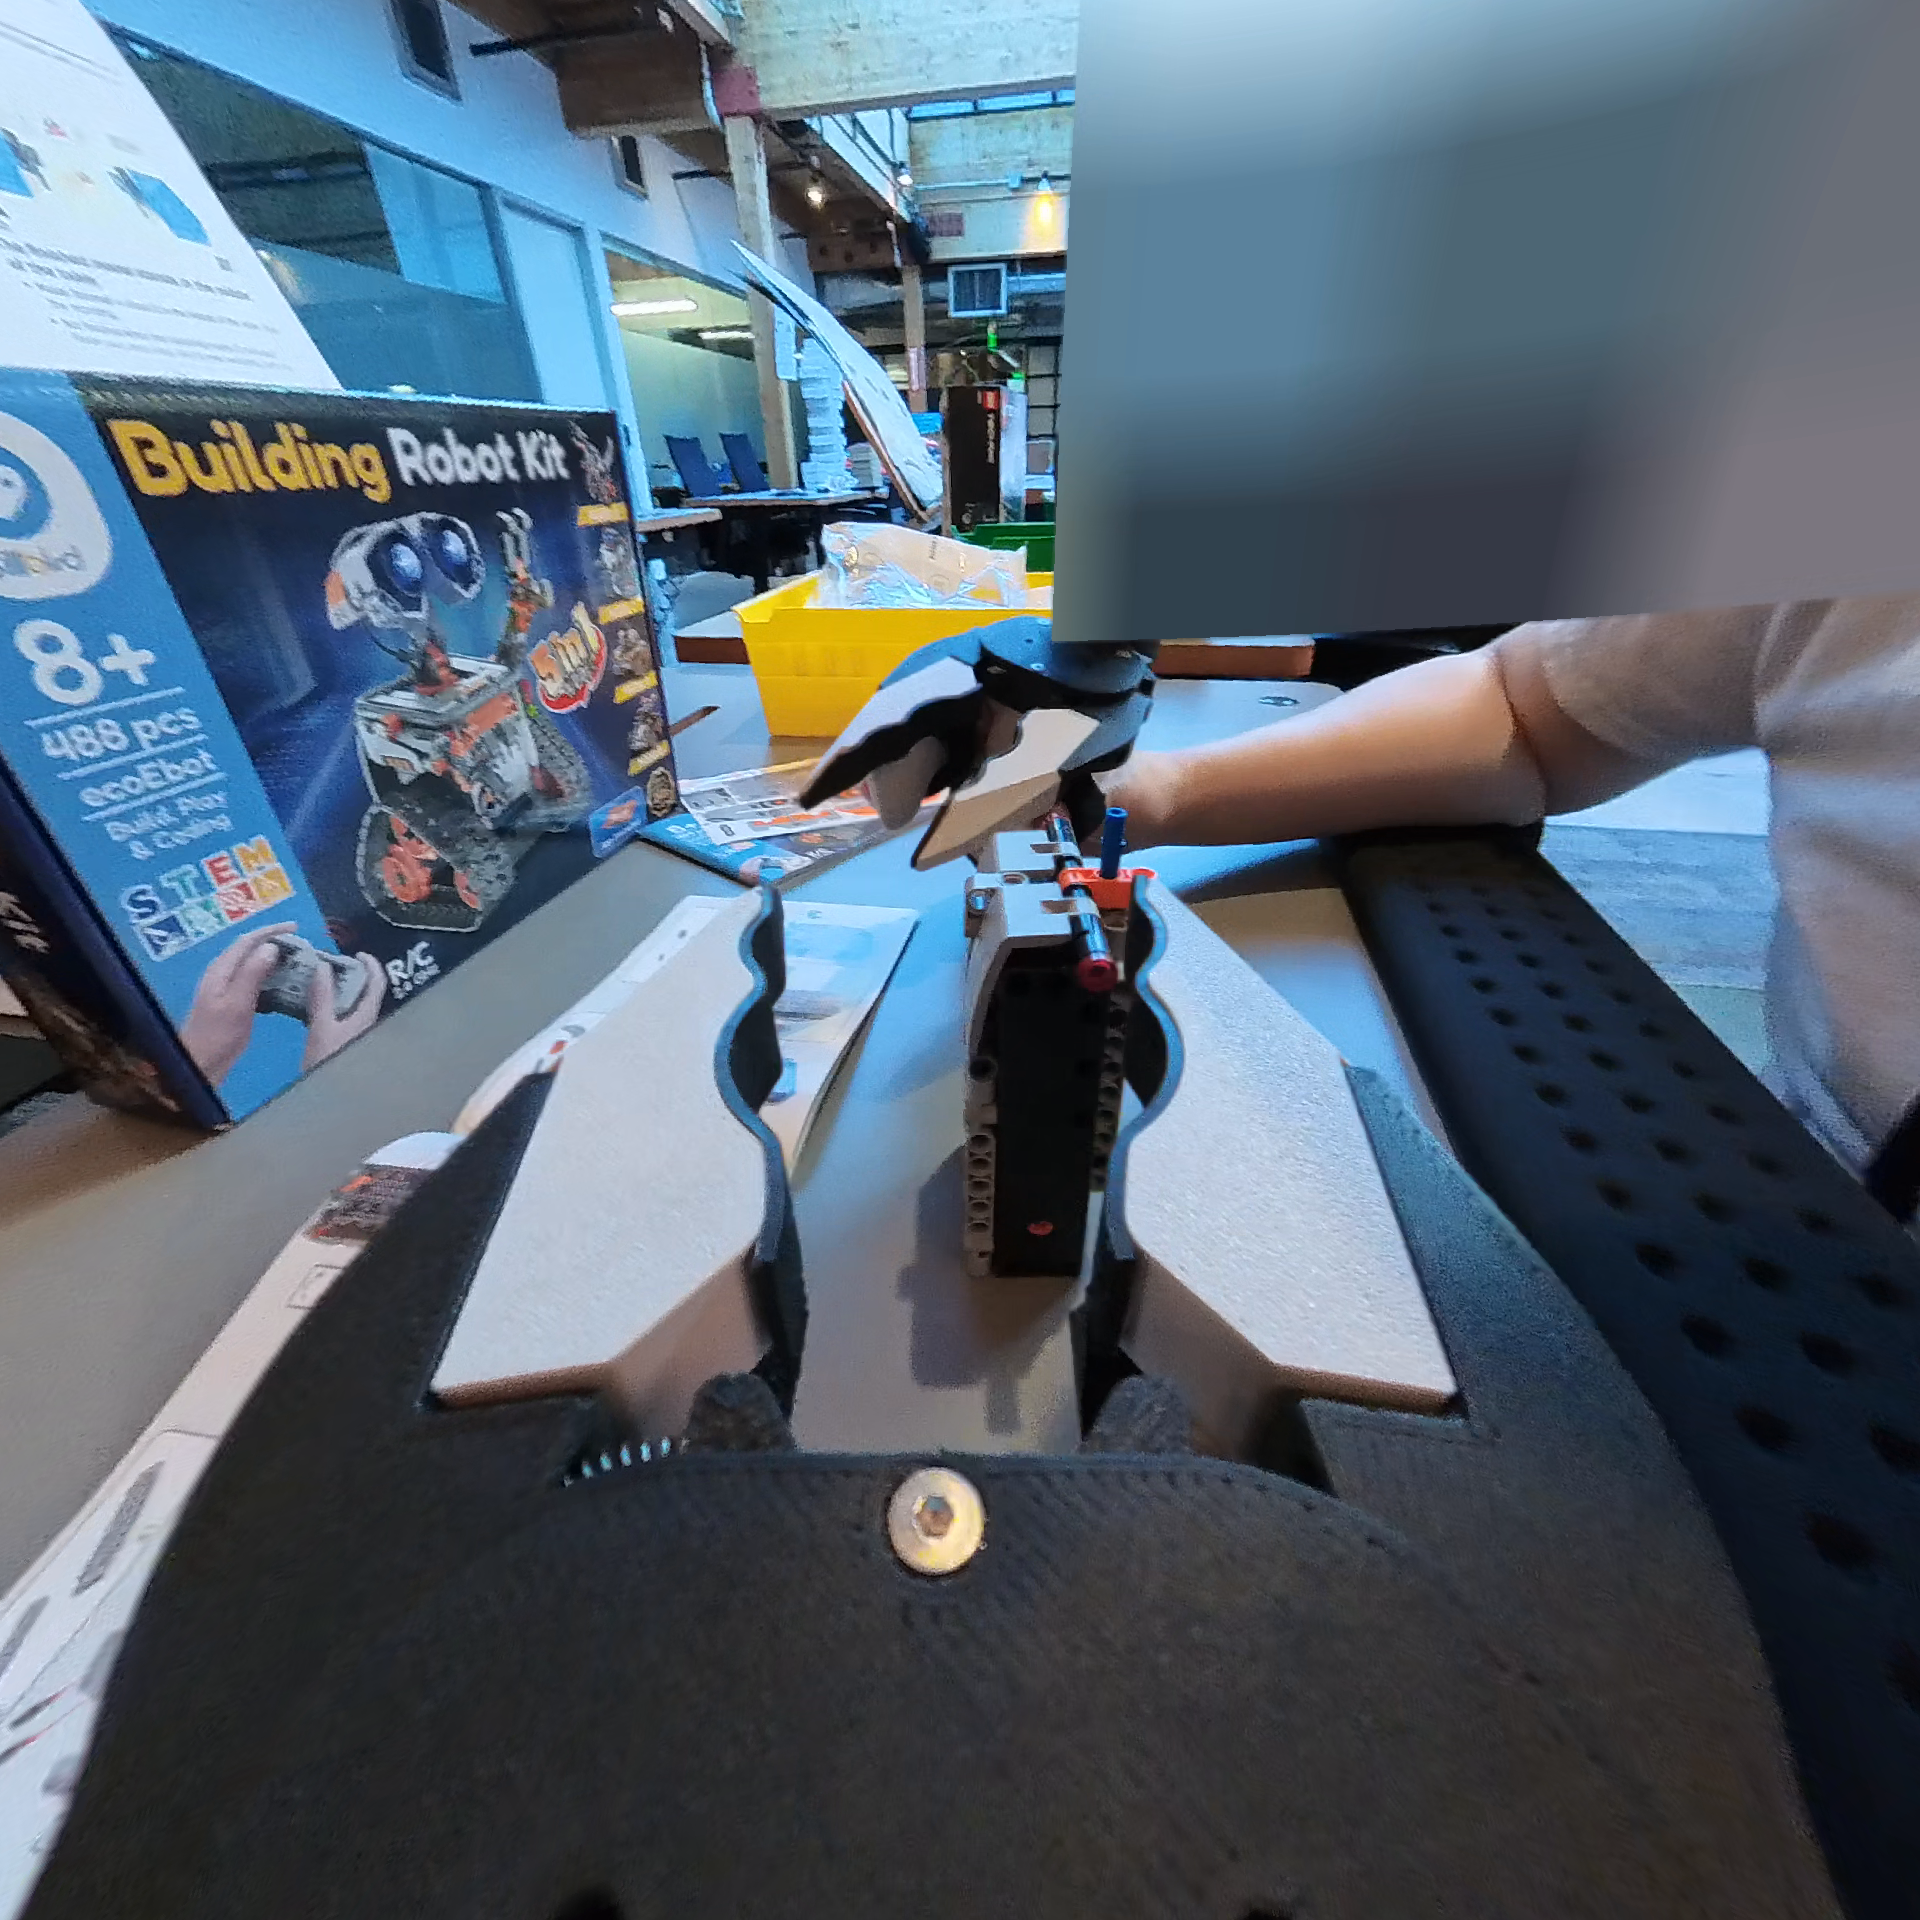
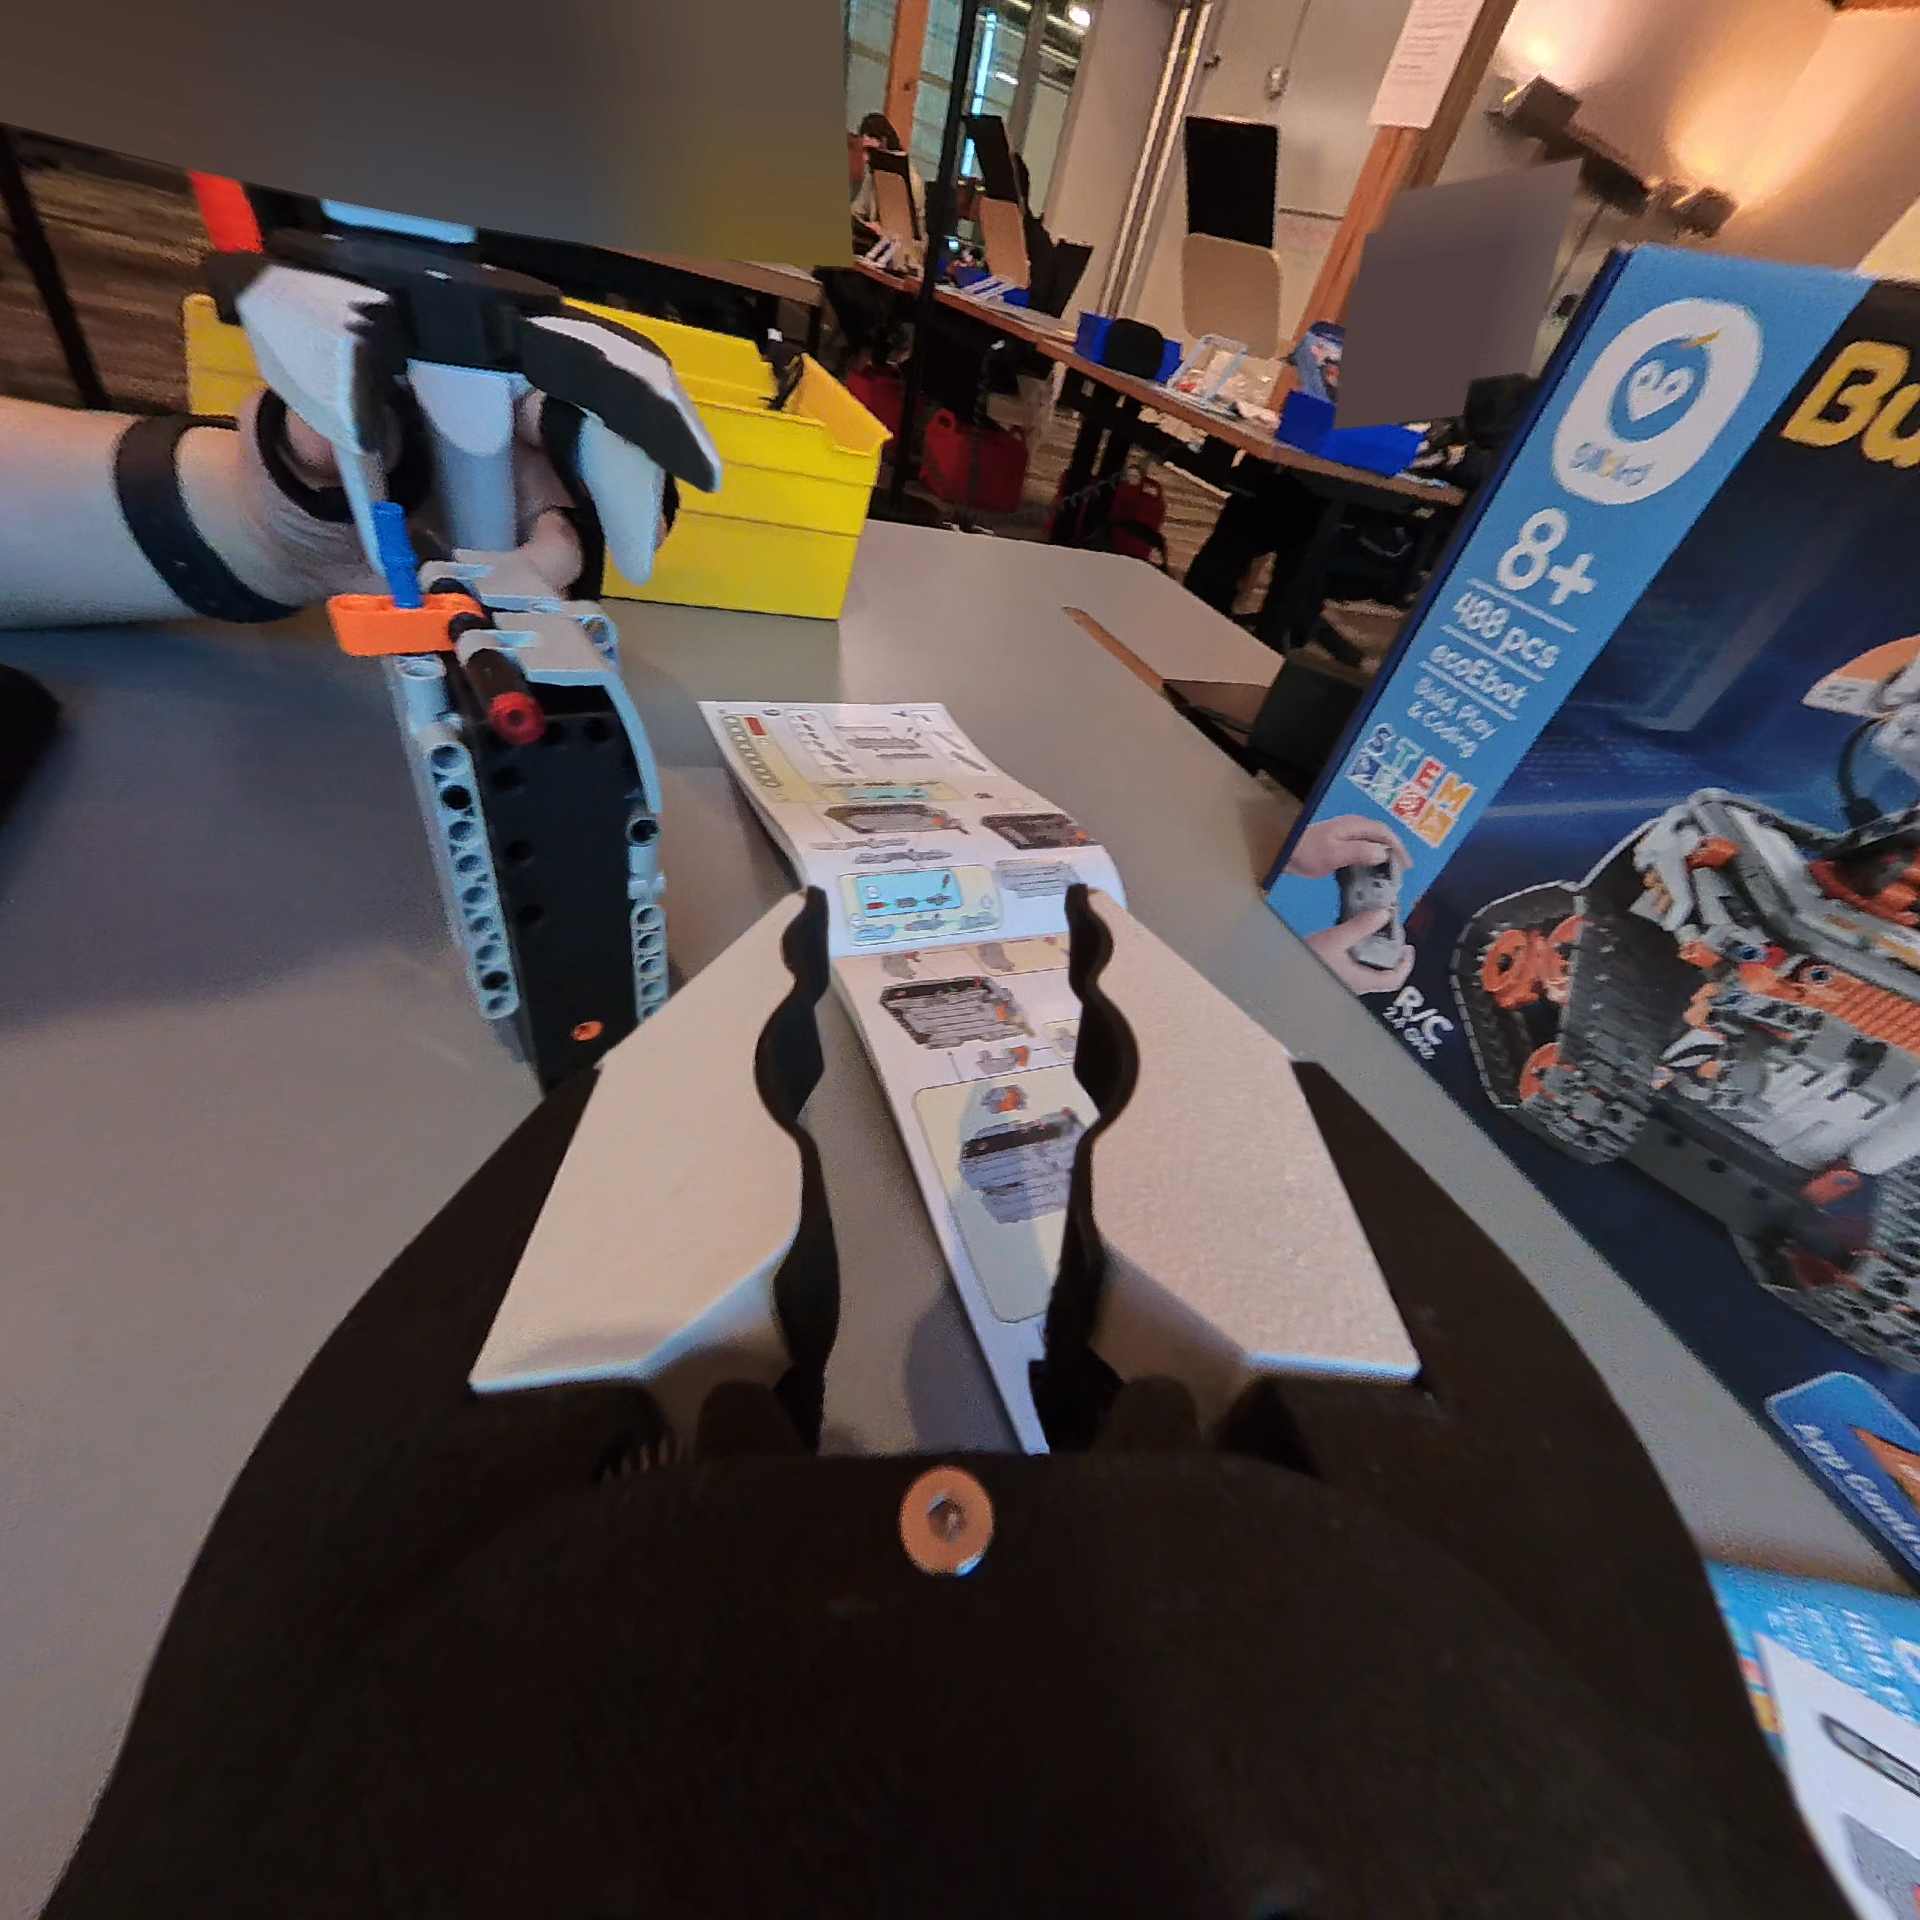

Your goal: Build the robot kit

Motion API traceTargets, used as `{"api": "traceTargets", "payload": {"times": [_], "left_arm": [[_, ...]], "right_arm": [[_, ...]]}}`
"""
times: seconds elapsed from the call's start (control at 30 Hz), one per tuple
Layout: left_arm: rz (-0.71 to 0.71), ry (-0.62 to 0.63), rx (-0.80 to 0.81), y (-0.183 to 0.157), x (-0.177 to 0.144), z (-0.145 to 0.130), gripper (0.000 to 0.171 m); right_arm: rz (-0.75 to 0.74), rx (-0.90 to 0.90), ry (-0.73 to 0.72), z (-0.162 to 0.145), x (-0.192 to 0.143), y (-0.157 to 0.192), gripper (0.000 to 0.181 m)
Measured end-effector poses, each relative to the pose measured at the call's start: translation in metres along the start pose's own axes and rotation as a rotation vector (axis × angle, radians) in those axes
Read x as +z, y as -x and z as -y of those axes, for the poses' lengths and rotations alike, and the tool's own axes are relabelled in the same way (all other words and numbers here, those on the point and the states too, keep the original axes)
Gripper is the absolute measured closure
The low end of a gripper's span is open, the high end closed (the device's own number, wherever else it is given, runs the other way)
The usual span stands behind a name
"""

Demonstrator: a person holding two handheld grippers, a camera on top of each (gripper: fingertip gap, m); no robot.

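Note:
A black and grey brick assembly [image 1: 1039, 1091] stands upright on the grey table [image 1: 312, 1226]. On its top are an orange beam [image 1: 1107, 878], a blue pin [image 1: 1114, 836] and a black axle with a red end [image 1: 1093, 968]. My left gripper [image 1: 954, 904] is open around the assembly, with its right finger close against the orange beam. The right wrist view shows the assembly [image 2: 551, 831] at the left with the left gripper [image 2: 509, 540] over its top. My right gripper [image 2: 945, 902] is open and empty, low over an unfolded instruction booklet [image 2: 914, 831]. It also shows in the left wrist view [image 1: 873, 826], beyond the assembly.
A large blue robot kit box [image 1: 343, 707] [image 2: 1621, 779] stands along one side of the table. A yellow bin [image 1: 821, 665] [image 2: 769, 488] with plastic bags sits at the far edge. A black perforated surface [image 1: 1610, 1091] lies right of the assembly. Another printed sheet [image 2: 1818, 1714] lies near the box. The grippers' ends are close to 12 centimeters from one another.

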State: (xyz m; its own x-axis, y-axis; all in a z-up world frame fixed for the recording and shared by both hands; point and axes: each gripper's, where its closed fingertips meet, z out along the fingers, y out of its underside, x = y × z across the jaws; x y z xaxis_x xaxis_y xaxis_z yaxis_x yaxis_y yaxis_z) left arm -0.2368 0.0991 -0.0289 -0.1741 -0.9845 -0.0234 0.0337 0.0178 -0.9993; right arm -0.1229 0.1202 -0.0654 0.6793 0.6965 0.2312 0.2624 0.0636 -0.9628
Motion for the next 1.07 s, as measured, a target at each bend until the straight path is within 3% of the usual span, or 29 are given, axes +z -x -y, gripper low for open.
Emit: {"api": "traceTargets", "payload": {"times": [0.13,0.27,0.37,0.43,0.53,0.8,1.07], "left_arm": [[-0.064,0.026,-0.025,-0.008,0.001,-0.006,0.112],[-0.113,0.156,-0.001,-0.016,0.005,-0.029,0.115],[-0.136,0.234,-0.035,-0.02,0.011,-0.047,0.117],[-0.129,0.29,-0.027,-0.02,0.014,-0.059,0.124],[-0.13,0.325,-0.033,-0.022,0.02,-0.068,0.131],[-0.155,0.284,-0.292,-0.017,0.024,-0.062,0.132],[-0.078,0.276,-0.345,-0.002,0.021,-0.062,0.13]], "right_arm": [[0.059,0.026,-0.001,0.0,0.001,0.01,0.133],[0.35,0.081,0.043,-0.009,0.002,0.056,0.127],[0.46,0.096,0.082,-0.012,0.005,0.082,0.12],[0.442,0.096,0.098,-0.013,0.013,0.088,0.122],[0.394,0.101,0.145,-0.017,0.024,0.088,0.141],[0.439,0.399,0.184,-0.015,0.028,0.086,0.141],[0.454,0.598,0.164,-0.016,0.033,0.078,0.141]]}}
